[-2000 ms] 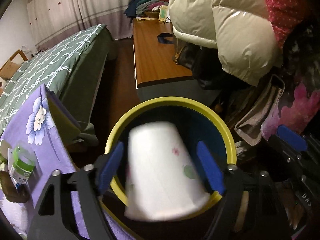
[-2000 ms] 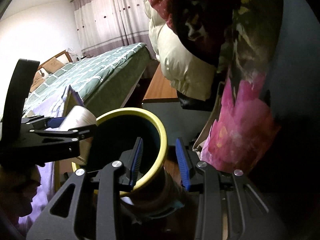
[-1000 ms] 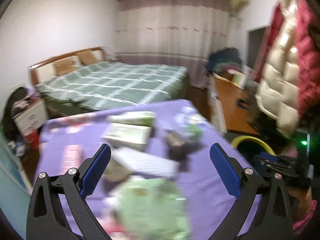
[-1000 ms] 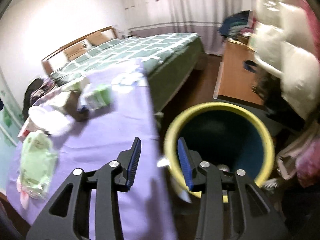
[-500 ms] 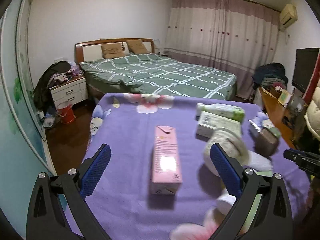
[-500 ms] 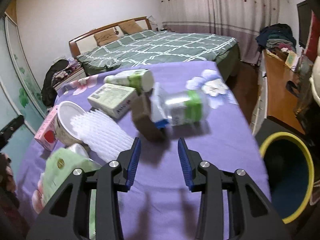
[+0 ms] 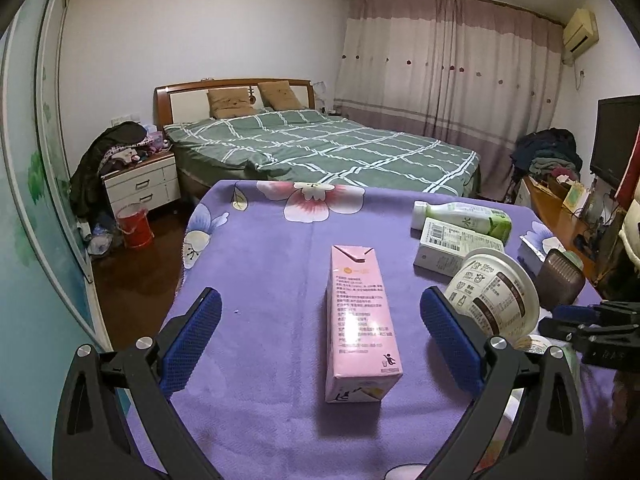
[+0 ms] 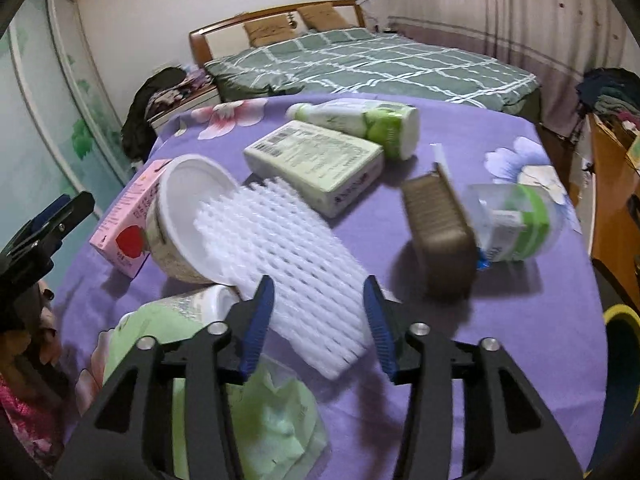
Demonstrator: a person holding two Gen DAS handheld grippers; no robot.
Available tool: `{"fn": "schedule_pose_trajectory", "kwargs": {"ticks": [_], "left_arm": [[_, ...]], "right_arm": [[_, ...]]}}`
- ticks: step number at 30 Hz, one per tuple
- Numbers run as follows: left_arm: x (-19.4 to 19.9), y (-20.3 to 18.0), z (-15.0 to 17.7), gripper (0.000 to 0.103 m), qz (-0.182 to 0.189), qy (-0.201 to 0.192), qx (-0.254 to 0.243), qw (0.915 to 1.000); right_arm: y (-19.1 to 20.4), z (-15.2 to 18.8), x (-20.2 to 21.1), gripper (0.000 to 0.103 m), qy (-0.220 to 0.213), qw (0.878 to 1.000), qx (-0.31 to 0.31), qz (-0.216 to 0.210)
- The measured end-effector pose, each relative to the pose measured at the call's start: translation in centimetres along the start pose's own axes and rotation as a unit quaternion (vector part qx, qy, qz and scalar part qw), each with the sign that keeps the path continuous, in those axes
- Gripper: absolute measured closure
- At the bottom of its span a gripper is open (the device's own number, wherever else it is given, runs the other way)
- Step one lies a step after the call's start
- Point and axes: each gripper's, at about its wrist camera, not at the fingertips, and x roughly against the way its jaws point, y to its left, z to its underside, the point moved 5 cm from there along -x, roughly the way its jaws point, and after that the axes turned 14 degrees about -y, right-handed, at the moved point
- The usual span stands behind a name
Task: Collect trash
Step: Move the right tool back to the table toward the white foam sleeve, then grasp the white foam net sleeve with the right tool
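I am holding my left gripper [image 7: 320,344] wide open, straddling the upright pink rectangular drink carton [image 7: 358,328] without touching it, lining up a side grasp. My right gripper [image 8: 318,326] is widening over the white foam mesh sleeve [image 8: 280,264], nothing pinched yet. Beyond, the tipped paper bowl [image 8: 188,220] and green-labelled plastic bottle [image 8: 360,124] are lying loose on the purple flowered tablecloth [image 8: 500,340]; the yellow-rimmed bin [image 8: 622,344] is waiting at the table's edge.
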Motion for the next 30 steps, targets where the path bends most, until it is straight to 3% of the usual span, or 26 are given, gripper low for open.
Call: {"fn": "schedule_pose_trajectory", "kwargs": {"ticks": [5, 14, 17, 19, 21, 23, 26, 30], "left_arm": [[0.0, 0.4, 0.4, 0.005, 0.001, 0.002, 0.008, 1.0000], [0.2, -0.1, 0.7, 0.005, 0.006, 0.005, 0.005, 1.0000], [0.3, -0.1, 0.7, 0.005, 0.006, 0.005, 0.007, 0.9999], [0.3, -0.1, 0.8, 0.005, 0.006, 0.006, 0.007, 0.9999], [0.4, 0.0, 0.8, 0.005, 0.006, 0.006, 0.008, 0.9999], [0.3, -0.1, 0.9, 0.005, 0.006, 0.008, 0.008, 0.9999], [0.1, -0.2, 0.9, 0.005, 0.007, 0.010, 0.007, 0.9999], [0.2, -0.4, 0.9, 0.005, 0.009, 0.009, 0.003, 0.9999]], "right_arm": [[1.1, 0.5, -0.8, 0.041, 0.023, 0.999, 0.027, -0.014], [0.3, 1.0, -0.7, 0.041, 0.021, 0.998, 0.051, 0.024], [1.1, 1.4, -1.4, 0.031, 0.023, 0.996, 0.085, 0.028], [1.2, 1.4, -1.9, 0.032, 0.021, 0.994, 0.101, 0.040], [0.9, 1.2, -2.1, 0.045, 0.016, 0.993, 0.106, 0.059], [0.3, 0.7, -1.8, 0.074, 0.010, 0.993, 0.097, 0.071], [-0.4, 0.1, -0.7, 0.085, -0.006, 0.996, 0.065, 0.057], [-0.2, -0.5, 0.8, 0.090, -0.028, 0.997, 0.052, 0.049]]}}
